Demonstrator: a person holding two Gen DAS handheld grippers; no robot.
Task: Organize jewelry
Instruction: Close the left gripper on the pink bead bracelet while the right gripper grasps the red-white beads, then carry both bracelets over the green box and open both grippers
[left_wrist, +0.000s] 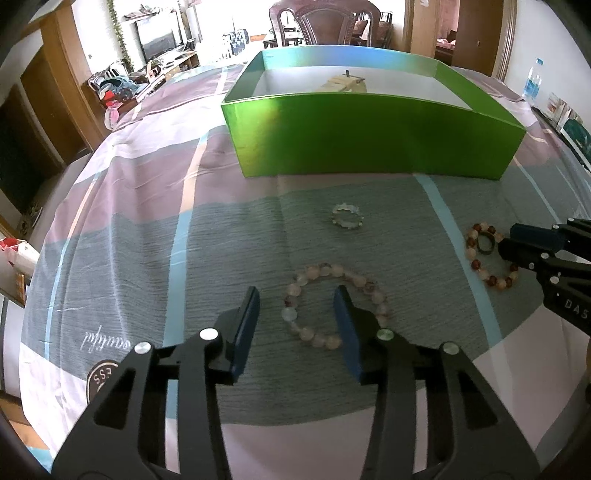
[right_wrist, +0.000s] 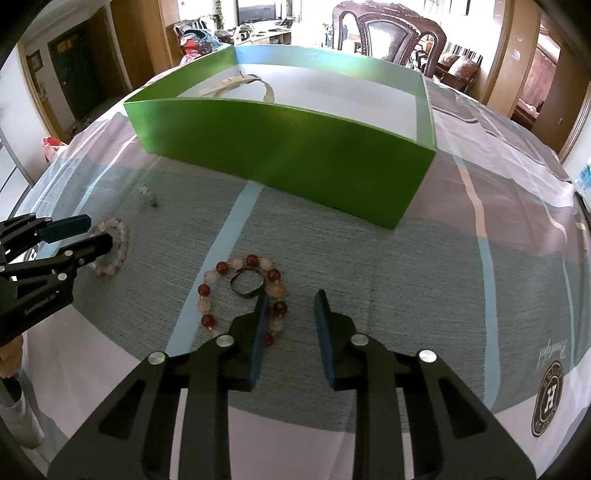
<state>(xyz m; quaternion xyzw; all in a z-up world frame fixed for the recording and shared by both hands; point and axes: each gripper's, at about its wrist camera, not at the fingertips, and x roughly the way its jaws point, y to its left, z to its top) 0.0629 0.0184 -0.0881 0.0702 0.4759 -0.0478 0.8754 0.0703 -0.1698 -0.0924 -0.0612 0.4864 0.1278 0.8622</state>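
Two tongs are in my hands over the bench, whose grey, pink and blue striped cloth (left_wrist: 155, 206) carries everything. My left tongs (left_wrist: 295, 295) are released, their blue-padded fingers spread wide and low over the cloth, with the near left arc of a pale pink and white round-bead bracelet (left_wrist: 334, 304) lying between the tips; the right finger sits over the middle of that loop, and I cannot tell whether either pad touches a bead. Ahead of these tongs, a little to the right, lies a small clear, spiky bead ring (left_wrist: 347, 217), apart from the bracelet. Beyond it stands a large open green cardboard box (left_wrist: 369, 136) with a white inside, and a cream-coloured strap-like item (left_wrist: 341, 85) rests on its floor near the far wall. My right tongs (right_wrist: 290, 295) are also released, holding nothing, fingers parted. A bracelet of dark red and pale pink round beads (right_wrist: 210, 278) lies just ahead and to the left of their tips, its right side partly hidden behind the left finger. Inside that loop sits a small dark metal ring (right_wrist: 246, 283), touching or nearly touching the left fingertip; I cannot tell which. The green box stands well ahead of these tongs too. From the right view my left tongs appear far to the left, over the pale bracelet.
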